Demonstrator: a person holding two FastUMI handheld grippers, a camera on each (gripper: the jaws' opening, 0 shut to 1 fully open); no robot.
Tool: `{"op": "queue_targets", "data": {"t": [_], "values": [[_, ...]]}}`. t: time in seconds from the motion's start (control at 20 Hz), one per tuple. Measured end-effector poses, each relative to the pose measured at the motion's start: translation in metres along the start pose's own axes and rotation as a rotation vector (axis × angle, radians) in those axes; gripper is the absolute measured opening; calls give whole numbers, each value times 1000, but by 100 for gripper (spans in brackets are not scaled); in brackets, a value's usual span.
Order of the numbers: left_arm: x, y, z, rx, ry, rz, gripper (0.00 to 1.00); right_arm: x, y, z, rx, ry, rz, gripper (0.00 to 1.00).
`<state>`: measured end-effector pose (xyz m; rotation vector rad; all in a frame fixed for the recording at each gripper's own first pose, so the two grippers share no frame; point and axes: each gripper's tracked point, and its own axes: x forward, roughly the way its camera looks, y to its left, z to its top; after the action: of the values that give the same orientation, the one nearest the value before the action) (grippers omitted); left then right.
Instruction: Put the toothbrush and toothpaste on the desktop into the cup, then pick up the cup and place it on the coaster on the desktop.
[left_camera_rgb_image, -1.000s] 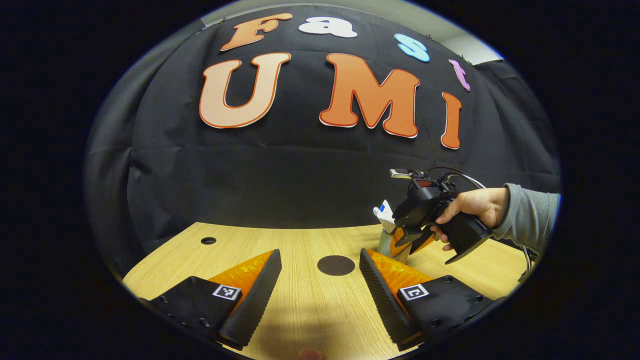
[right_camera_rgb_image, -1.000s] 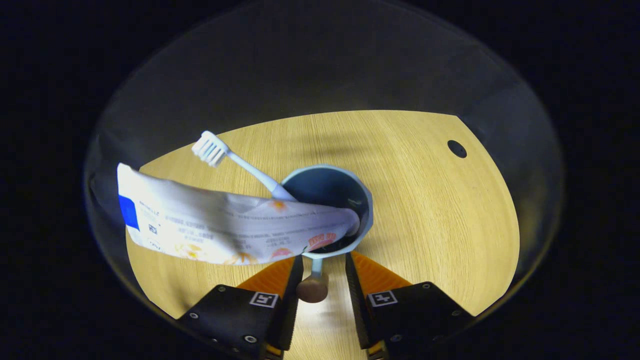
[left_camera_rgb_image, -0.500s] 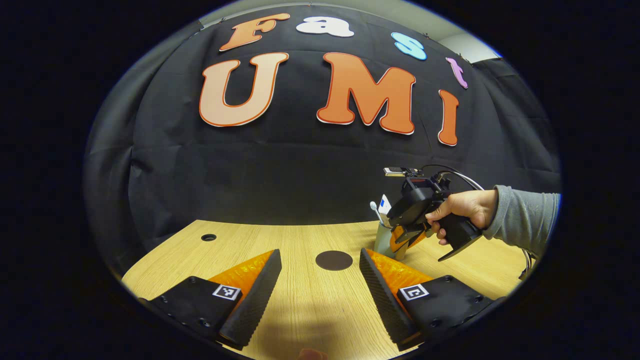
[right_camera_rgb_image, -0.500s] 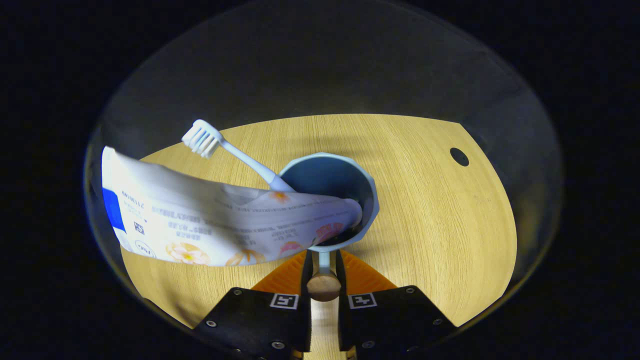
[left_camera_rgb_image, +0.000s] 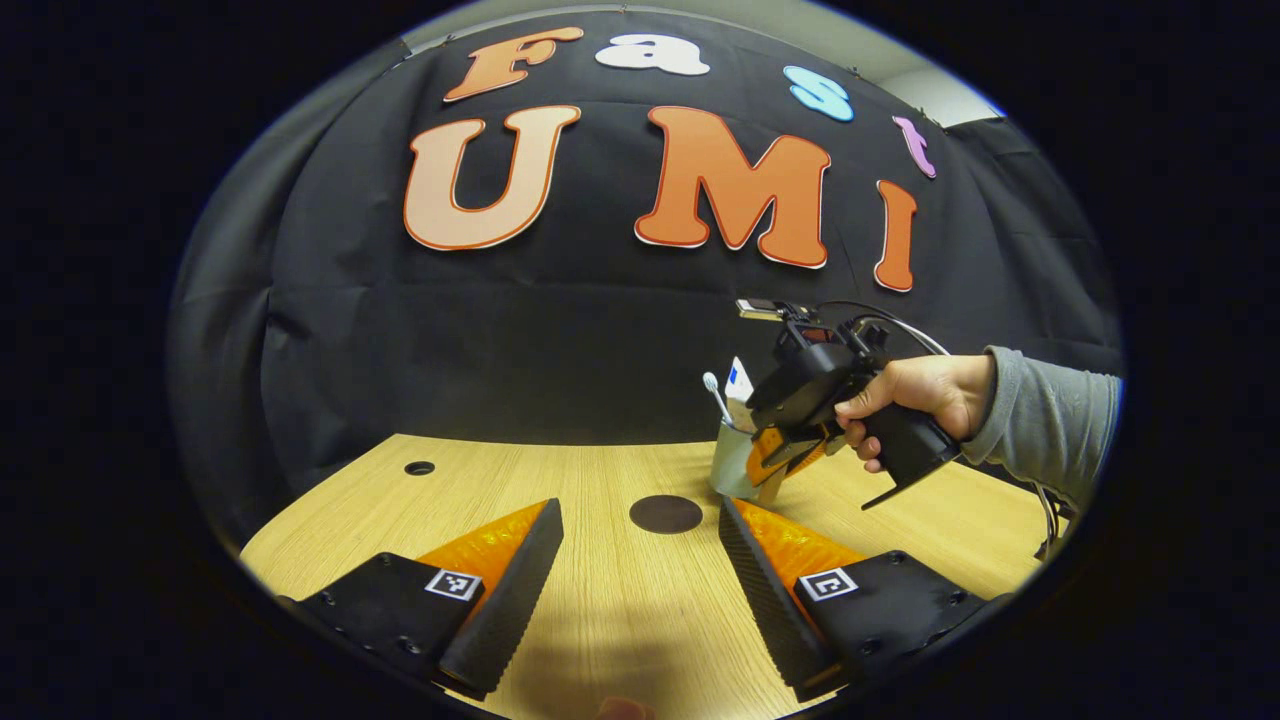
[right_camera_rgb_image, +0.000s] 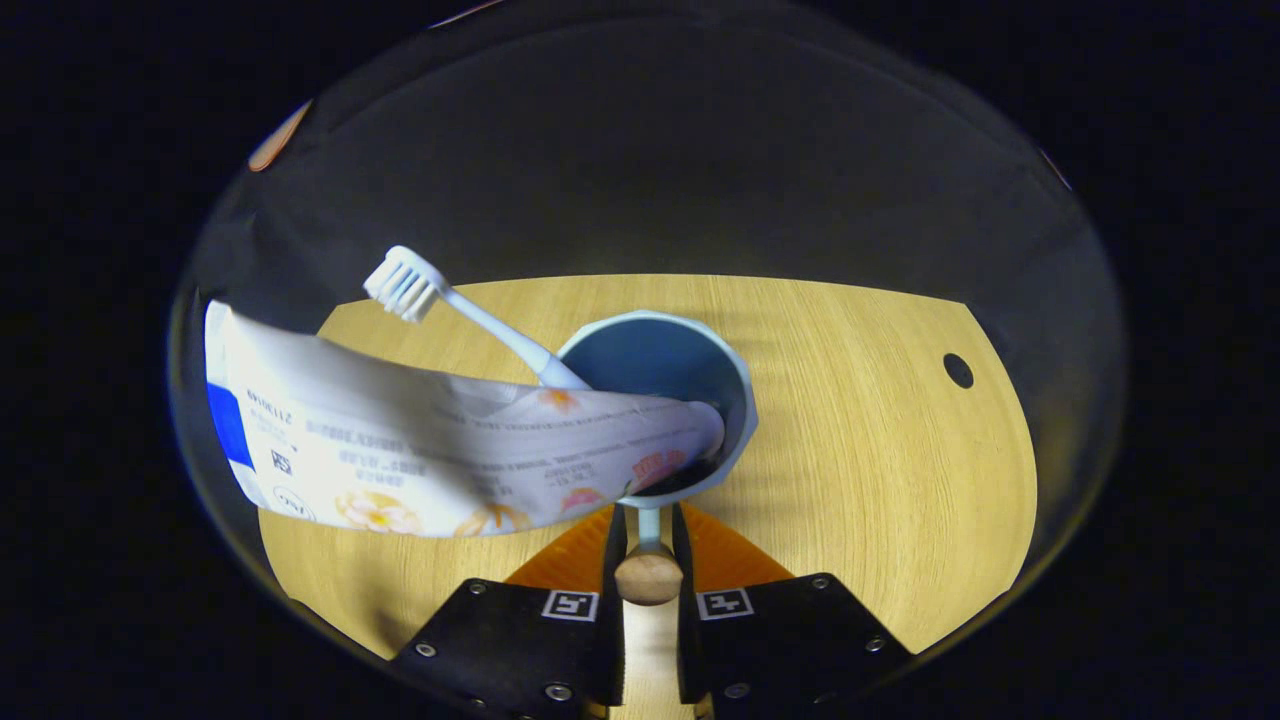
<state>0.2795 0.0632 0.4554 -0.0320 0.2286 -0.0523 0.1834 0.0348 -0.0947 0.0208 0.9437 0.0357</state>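
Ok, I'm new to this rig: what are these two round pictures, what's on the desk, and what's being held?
No robot arm here: a person holds a two-finger gripper in each hand, and each carries a camera looking along its own fingers.

In the left gripper view, the left gripper hangs open over the light wooden desktop, holding nothing. Ahead lie the dark round coaster and, farther right, a hand with the right gripper.

In the right gripper view, the right gripper is shut on the handle of the pale blue cup. A white toothbrush and a white printed toothpaste tube stand in it. The cup seems lifted, just right of the coaster.
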Motion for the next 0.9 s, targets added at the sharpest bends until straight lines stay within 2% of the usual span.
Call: {"op": "queue_targets", "data": {"t": [0.35, 0.9], "values": [[-6, 15, -11, -7, 17, 33, 99, -1, 3, 3, -79, 15, 61, 21], [-6, 36, -29, -36, 59, 72, 99, -4, 4, 2, -178, 90, 83, 21]]}}
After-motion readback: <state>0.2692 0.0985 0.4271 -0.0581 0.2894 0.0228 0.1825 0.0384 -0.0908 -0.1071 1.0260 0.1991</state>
